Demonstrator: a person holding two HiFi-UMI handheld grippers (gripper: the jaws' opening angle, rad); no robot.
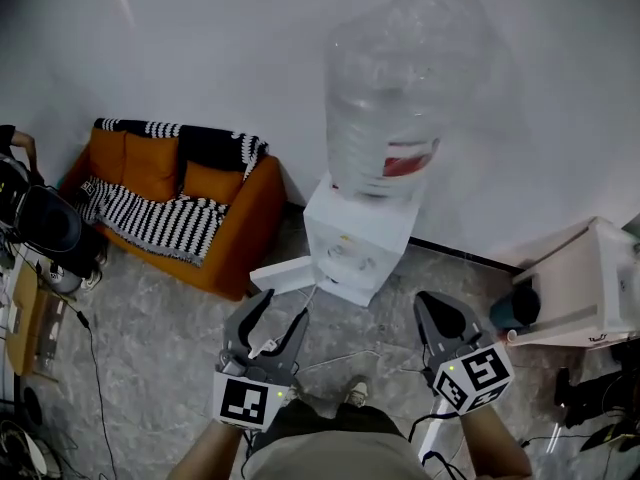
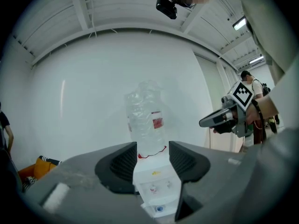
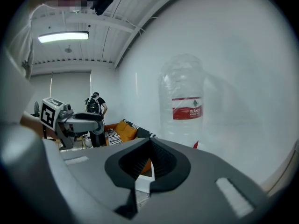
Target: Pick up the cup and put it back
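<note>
Barely begun: the left gripper [image 1: 280, 313] and the right gripper [image 1: 437, 306] are both empty on the near side of the water dispenser [image 1: 355, 238], and no cup is in hand.

Judging by how things lie, no part of the task is done. The left gripper, toward the dispenser's left, has its jaws apart, with only the far-off dispenser showing through the gap. The right gripper, toward the dispenser's right, has its jaws closed together on nothing. A dark teal thing [image 1: 515, 308] on the white stand [image 1: 590, 268] to the right of the dispenser may be the cup, but it is too small to be sure. A small blue spot [image 2: 160, 209] low on the dispenser's front is just as unclear. Reaching, gripping, lifting and setting back all appear to remain.
</note>
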